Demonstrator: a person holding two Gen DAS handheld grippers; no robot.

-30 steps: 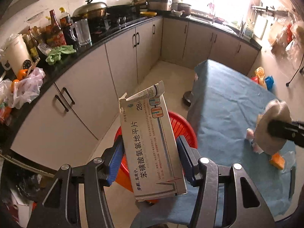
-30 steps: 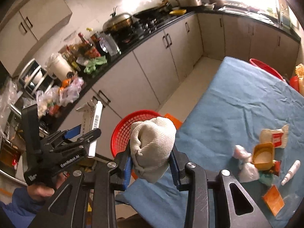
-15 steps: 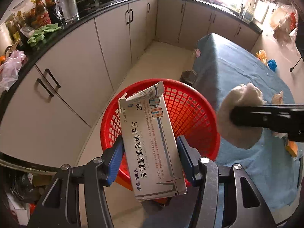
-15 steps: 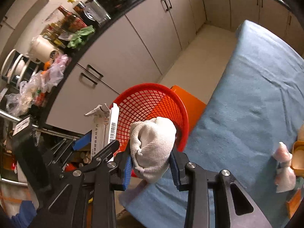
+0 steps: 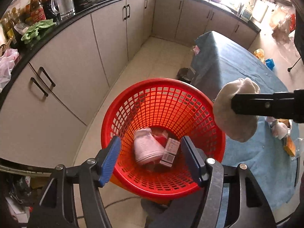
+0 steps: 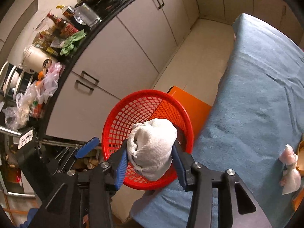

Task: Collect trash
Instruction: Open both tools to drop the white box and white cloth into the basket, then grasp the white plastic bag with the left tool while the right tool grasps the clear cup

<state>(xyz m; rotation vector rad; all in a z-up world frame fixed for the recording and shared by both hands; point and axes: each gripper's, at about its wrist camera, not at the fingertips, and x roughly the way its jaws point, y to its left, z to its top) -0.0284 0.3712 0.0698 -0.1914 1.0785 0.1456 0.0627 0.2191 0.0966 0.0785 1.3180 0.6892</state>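
Observation:
The red mesh basket [image 5: 161,84] stands on the floor beside the table. My left gripper [image 5: 151,159] hangs over it, jaws opening, with nothing between its blue pads. Down inside the basket lies the white medicine carton [image 5: 146,148], blurred, next to a small printed box [image 5: 170,151]. My right gripper [image 6: 150,157] is above the basket's near rim [image 6: 148,93]. Its jaws are opening, but the rolled white cloth wad [image 6: 152,148] still sits between the pads and touches both. From the left wrist view the wad [image 5: 237,131] hangs at the basket's right edge.
A table with a blue cloth [image 6: 256,76] runs along the right, with more scraps [image 6: 288,161] at its near end. An orange stool [image 6: 190,102] sits behind the basket. Grey cabinets [image 5: 76,57] and a crowded black counter [image 6: 62,43] line the left.
Both grippers came down over the basket. The left gripper opened and the medicine carton fell into the basket. The right pads spread slightly, the cloth wad still between them.

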